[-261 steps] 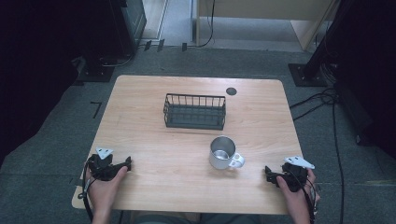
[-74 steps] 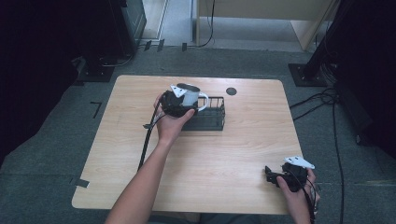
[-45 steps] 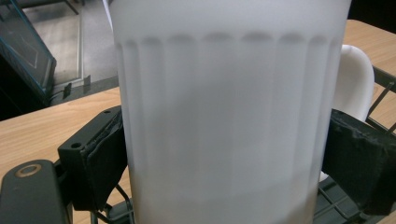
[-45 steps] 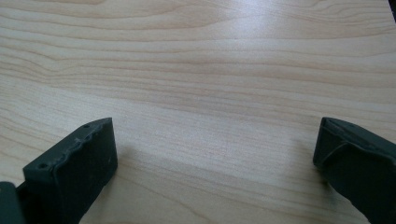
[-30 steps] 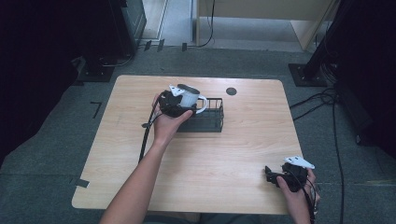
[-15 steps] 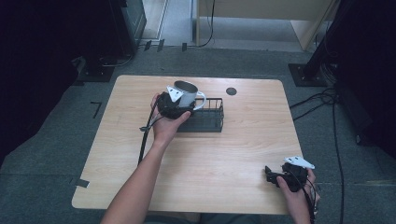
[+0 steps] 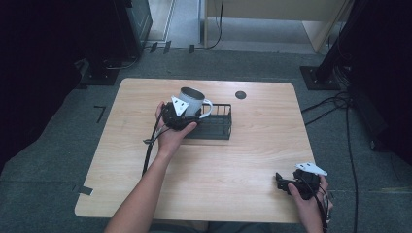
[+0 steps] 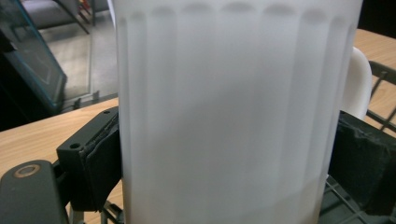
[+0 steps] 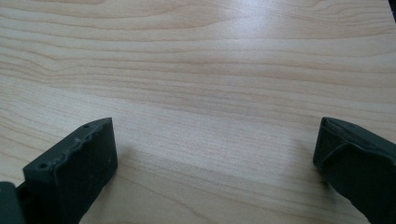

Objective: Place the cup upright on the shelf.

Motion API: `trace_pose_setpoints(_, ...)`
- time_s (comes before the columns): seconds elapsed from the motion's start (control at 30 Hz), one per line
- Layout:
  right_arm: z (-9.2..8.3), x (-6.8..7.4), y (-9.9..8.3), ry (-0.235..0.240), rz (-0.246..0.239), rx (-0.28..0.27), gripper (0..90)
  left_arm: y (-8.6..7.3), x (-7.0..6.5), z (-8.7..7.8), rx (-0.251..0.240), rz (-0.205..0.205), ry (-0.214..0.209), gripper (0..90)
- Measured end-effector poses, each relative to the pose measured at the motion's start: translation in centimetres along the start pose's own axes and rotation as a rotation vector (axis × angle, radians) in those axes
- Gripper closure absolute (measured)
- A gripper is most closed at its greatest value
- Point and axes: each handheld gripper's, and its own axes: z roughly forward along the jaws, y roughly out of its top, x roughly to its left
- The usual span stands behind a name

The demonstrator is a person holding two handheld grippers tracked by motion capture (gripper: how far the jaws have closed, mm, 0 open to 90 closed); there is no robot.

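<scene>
High view showed the left gripper (image 7: 179,116) holding a white ribbed mug (image 7: 192,101) upright, above the left end of the black wire basket (image 7: 214,124) that stood near the middle of the counter (image 7: 252,160). Its jaws were pinching the mug's wall from both sides, as the left gripper view made plain, with the mug (image 8: 233,112) squeezed between the black pads and its handle (image 8: 357,84) turned toward the basket's far side. The step in hand looked to be setting the mug into the basket (whether its base already touched the wire floor I could not tell). Next, I judged, the mug would need lowering straight until it sat level inside the basket's left end, and only then should the jaws let go. Well away from the basket, at the counter's near right corner, the right gripper (image 7: 286,180) rested, its jaws spread wide over bare wood.
</scene>
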Motion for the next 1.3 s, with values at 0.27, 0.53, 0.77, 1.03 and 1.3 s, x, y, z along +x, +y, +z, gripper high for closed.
trace_pose_setpoints(0.27, 0.0, 0.0, 0.0, 0.0, 0.0, 0.0, 0.0, 0.0, -0.1, 0.2, 0.003, 0.032, -0.01, 8.6)
trace_pose_setpoints(0.53, 0.0, 0.0, 0.0, 0.0, 0.0, 0.0, 0.0, 0.6, 0.4, -0.1, 0.082, -0.028, -0.046, 7.6)
trace_pose_setpoints(0.77, 0.0, 0.0, 0.0, 0.0, 0.0, 0.0, 0.0, 1.1, 0.8, 0.0, 0.15, -0.039, -0.085, 2.0)
trace_pose_setpoints(1.03, 0.0, 0.0, 0.0, 0.0, 0.0, 0.0, 0.0, 1.2, 1.0, 0.1, 0.197, -0.027, -0.112, 4.8)
trace_pose_setpoints(1.3, 0.0, 0.0, 0.0, 0.0, 0.0, 0.0, 0.0, 1.3, 1.1, -0.4, 0.143, 0.024, -0.107, 8.5)
